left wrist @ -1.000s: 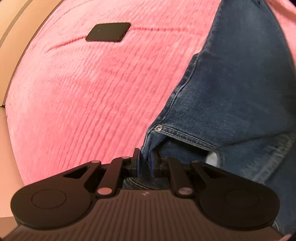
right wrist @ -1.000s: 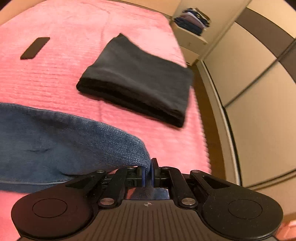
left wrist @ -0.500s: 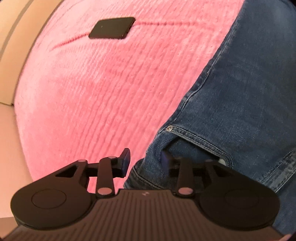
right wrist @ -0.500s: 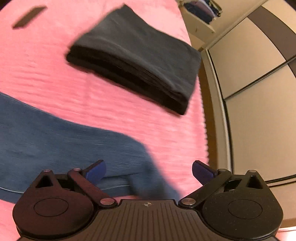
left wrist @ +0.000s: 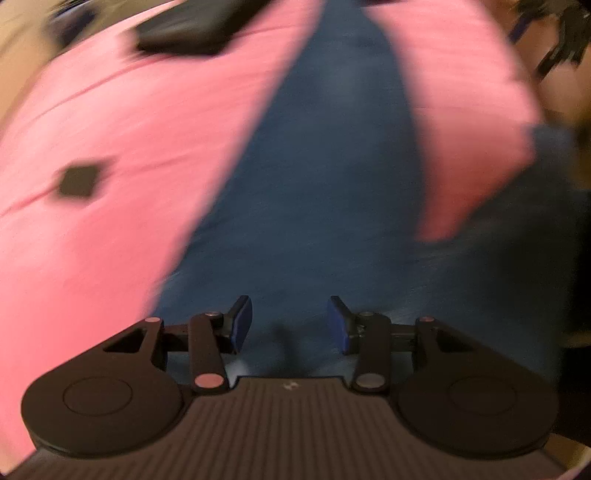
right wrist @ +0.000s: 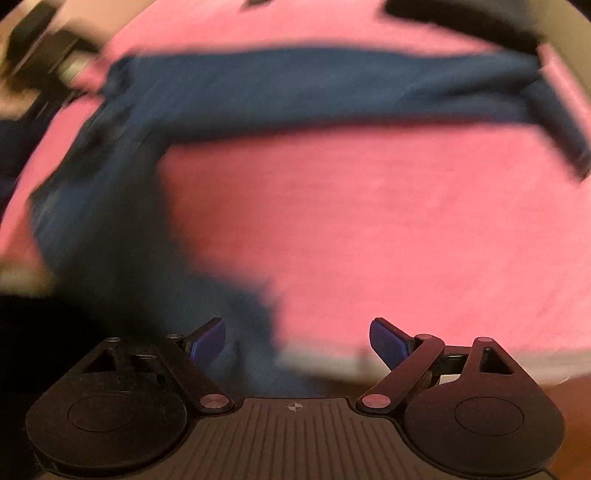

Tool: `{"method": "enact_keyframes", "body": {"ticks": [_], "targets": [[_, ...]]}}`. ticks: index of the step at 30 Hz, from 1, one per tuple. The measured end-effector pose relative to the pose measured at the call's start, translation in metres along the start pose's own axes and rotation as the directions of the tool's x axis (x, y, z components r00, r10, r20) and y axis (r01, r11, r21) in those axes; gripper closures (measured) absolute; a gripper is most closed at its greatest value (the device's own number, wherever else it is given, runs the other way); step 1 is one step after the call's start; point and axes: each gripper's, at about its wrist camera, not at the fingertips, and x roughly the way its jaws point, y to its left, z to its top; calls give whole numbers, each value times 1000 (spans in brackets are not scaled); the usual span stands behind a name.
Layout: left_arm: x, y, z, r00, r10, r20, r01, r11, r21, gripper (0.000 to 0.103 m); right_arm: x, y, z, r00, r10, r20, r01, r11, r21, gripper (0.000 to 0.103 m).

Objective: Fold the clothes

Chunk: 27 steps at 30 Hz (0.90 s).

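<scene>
Blue jeans (left wrist: 325, 192) lie spread on the pink bedspread (left wrist: 122, 155), one leg running away from me, the other (left wrist: 546, 206) bending off to the right. My left gripper (left wrist: 289, 325) hangs open over the waist end with nothing between its fingers. In the right wrist view the jeans (right wrist: 295, 88) stretch across the far side of the bed and down the left (right wrist: 110, 221). My right gripper (right wrist: 297, 341) is open wide above the bed's near edge, empty. Both views are motion-blurred.
A folded black garment (left wrist: 192, 22) sits at the far end of the bed, also a dark shape (right wrist: 461, 18) in the right view. A small black flat object (left wrist: 78, 181) lies on the bedspread at left. A person's hand (left wrist: 565, 92) shows at far right.
Both grippers, shut on the jeans a second ago, have opened and let go. Both have pulled back and swung, so the whole spread jeans are now in view.
</scene>
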Motion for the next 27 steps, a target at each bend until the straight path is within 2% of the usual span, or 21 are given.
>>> {"method": "enact_keyframes", "body": {"ticks": [2,4,5,6,7,8,11,14,15,18,23,25,27], "targets": [[8,-27,15,995,-94,38,90,993,78,63,17,19,-27,999,18,-41,-19,1000,-15,15],[20,-56,33,982,-179,61,167,971,169,63,31,22,-41,999,-1,-34,3,999,40,16],[25,-68,42,976,-205,70,186,959,214,63,37,17,-42,1000,7,-15,-6,994,105,29],[30,-80,50,971,-224,79,197,946,257,63,42,11,-42,1000,17,8,-18,984,175,34],[35,-91,58,964,-254,77,222,931,289,63,47,6,-43,999,23,23,-28,968,248,46],[41,-101,66,955,-289,68,254,914,316,63,49,3,-43,998,42,38,-51,953,299,64],[59,-127,78,945,-326,0,298,863,408,65,31,7,-33,998,38,50,-52,946,319,82],[60,-133,79,949,-312,-39,295,841,453,80,-20,16,-19,992,-10,125,-29,951,308,86],[53,-130,78,951,-309,-29,288,847,446,86,-40,20,-12,986,-30,162,-20,955,297,86],[27,-117,77,955,-296,25,264,883,388,87,-98,40,24,955,-98,279,39,977,211,86],[-26,-85,78,961,-235,145,198,953,230,86,-120,86,73,914,-116,390,85,992,95,87],[-43,-73,78,956,-218,196,189,970,154,74,-128,104,93,894,-117,432,106,993,50,87],[-57,-64,80,948,-209,240,193,977,91,59,-113,116,93,913,-75,401,82,997,0,87]]}}
